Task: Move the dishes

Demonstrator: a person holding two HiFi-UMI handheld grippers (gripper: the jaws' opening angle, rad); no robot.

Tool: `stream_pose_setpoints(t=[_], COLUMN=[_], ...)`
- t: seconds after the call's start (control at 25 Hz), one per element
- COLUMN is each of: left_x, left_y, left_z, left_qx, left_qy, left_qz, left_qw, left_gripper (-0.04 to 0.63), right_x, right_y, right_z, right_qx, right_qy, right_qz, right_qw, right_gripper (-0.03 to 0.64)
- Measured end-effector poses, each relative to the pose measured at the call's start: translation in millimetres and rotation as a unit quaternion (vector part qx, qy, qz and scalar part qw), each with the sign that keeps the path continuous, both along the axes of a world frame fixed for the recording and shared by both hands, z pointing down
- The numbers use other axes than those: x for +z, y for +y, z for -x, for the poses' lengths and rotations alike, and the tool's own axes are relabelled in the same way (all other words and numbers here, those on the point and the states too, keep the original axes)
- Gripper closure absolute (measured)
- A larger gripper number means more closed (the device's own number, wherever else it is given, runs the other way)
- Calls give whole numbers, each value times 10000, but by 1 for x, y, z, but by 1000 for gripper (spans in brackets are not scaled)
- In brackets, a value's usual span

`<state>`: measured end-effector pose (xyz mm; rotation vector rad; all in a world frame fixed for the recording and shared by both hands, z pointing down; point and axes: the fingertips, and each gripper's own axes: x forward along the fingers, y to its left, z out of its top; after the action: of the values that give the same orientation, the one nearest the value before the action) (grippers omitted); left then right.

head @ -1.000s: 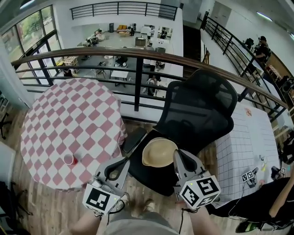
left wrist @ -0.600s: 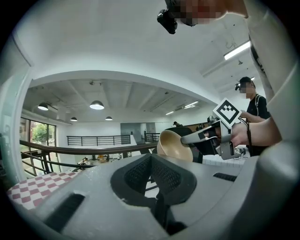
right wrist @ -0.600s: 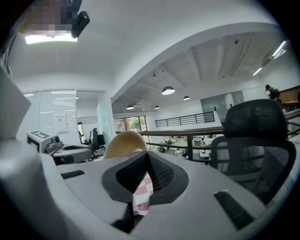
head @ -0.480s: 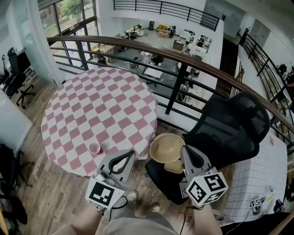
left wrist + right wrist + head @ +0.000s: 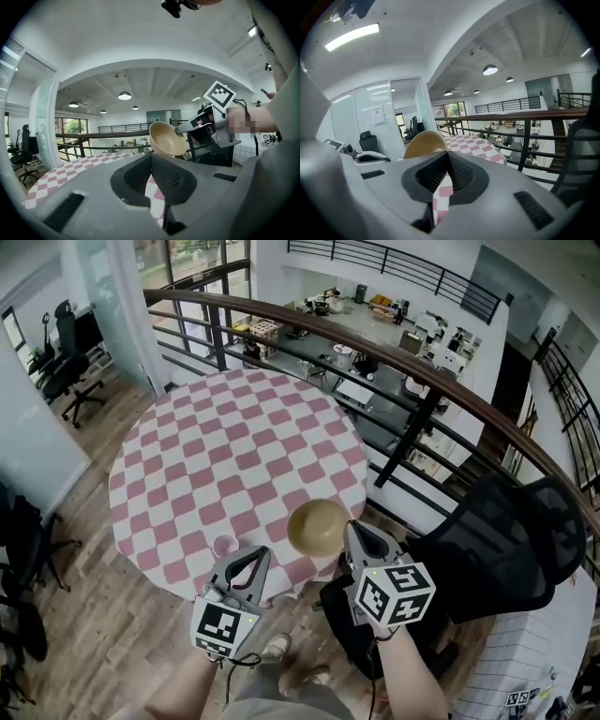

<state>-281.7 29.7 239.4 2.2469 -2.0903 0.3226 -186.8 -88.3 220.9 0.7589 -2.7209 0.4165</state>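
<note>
Swung left since the earlier frames, the bowl (image 5: 317, 526) now hangs over the checked table (image 5: 234, 437) at its 5 o'clock edge, no longer above the black chair (image 5: 506, 549). The right gripper (image 5: 352, 538) is clenched on the bowl's rim, with its hollow tilted toward the left gripper (image 5: 255, 561). That gripper sits at the bowl's 7 o'clock, jaws together and empty, just beside a pink cup (image 5: 225, 545).

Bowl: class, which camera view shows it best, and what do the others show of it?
Left gripper view: nearly the whole bowl, tilted, its inside visible, the right gripper pinching its rim. Head view shows it from above, smaller. Right gripper view shows only its top behind the jaws.
</note>
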Motion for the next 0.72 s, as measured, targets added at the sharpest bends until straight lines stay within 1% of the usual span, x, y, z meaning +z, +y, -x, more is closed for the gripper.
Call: stream_pose_setpoints(t=[0.12, 0.24, 0.36, 0.48, 0.6, 0.72], left_x=[26, 60, 91, 114, 135, 154], left_y=[-8, -19, -30, -37, -41, -41], left_z=[11, 23, 34, 38, 40, 42], left_qx=[1, -95, -182, -223, -244, -271], left_qy=[-57, -65, 125, 391, 500, 640], left_qz=[169, 485, 714, 881, 1072, 1240], left_qw=[9998, 9988, 9972, 9951, 9927, 9898], left_gripper=[581, 581, 581, 582, 581, 582], right_x=[30, 66, 107, 144, 177, 207], right_y=[-11, -20, -29, -32, -33, -30], right_z=[20, 35, 46, 56, 64, 71], right_qx=[-100, -166, -195, -283, -352, -446], right_qy=[240, 450, 724, 1094, 1370, 1578], right_qz=[188, 485, 793, 939, 1126, 1431], right_qw=[9995, 9977, 9940, 9891, 9835, 9760], right_gripper=[594, 595, 595, 595, 595, 594])
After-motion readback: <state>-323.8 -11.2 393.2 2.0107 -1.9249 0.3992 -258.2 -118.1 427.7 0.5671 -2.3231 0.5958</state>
